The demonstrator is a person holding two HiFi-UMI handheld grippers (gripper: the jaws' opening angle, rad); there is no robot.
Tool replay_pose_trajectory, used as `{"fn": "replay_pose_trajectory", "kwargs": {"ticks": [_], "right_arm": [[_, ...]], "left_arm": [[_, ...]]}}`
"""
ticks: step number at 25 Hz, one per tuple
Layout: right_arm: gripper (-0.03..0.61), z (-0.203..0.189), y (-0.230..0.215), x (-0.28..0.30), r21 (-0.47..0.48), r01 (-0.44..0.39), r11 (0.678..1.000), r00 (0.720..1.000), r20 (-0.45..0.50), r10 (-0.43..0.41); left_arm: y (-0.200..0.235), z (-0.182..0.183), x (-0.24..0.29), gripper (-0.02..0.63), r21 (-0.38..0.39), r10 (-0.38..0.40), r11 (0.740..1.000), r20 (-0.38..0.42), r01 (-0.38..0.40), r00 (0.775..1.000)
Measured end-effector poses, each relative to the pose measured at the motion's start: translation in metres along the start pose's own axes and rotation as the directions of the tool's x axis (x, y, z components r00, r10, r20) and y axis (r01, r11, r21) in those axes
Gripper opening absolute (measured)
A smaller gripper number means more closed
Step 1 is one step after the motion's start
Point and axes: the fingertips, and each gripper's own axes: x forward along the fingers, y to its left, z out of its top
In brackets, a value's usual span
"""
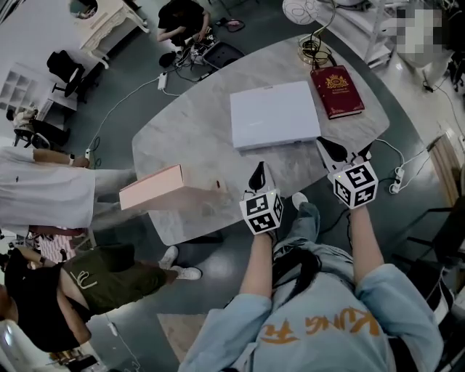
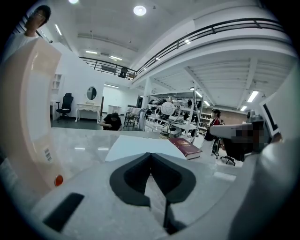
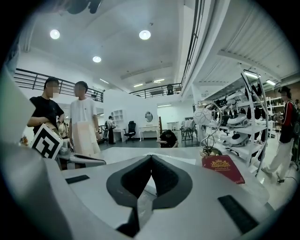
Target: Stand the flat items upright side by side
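A white flat box (image 1: 275, 115) lies in the middle of the marble table (image 1: 189, 131), with a dark red book (image 1: 337, 91) flat to its right. At the table's left edge a person's hand holds a pink box (image 1: 152, 187) level. My left gripper (image 1: 258, 173) hovers shut and empty at the near edge, just below the white box. My right gripper (image 1: 336, 151) is shut and empty near the box's near right corner. The left gripper view has the pink box (image 2: 28, 117) close on the left, with the white box (image 2: 140, 145) and the book (image 2: 186, 147) ahead. The right gripper view shows the book (image 3: 222, 168) ahead on the right.
A wire lamp base with a coiled cable (image 1: 315, 49) stands behind the book. Two people (image 1: 43, 196) stand at the table's left, and another crouches on the floor beyond (image 1: 180, 22). A power strip (image 1: 397, 178) lies on the floor at the right. Shelving (image 3: 243, 122) stands beyond.
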Motion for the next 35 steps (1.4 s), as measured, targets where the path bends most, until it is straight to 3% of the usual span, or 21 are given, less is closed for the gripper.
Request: {"fn": "replay_pose_trajectory", "kwargs": {"ticks": [16,26,35], "right_arm": [[0.002,-0.001,-0.021,0.09,-0.065,-0.163,0.985,0.978,-0.142,0.152],[0.002,0.002,-0.019,0.148,-0.099,-0.299,0.949,0.938,-0.215,0.272],[0.002,0.017,-0.018,0.191,-0.123,-0.383,0.916,0.906,-0.246,0.345]], "left_arm": [[0.033,0.0,0.057,0.012,-0.152,0.123,0.981,-0.015,-0.124,0.992],[0.058,-0.004,0.078,0.012,-0.251,0.233,0.939,-0.042,-0.236,0.972],[0.075,0.005,0.095,0.012,-0.284,0.297,0.911,-0.053,-0.299,0.954]]}}
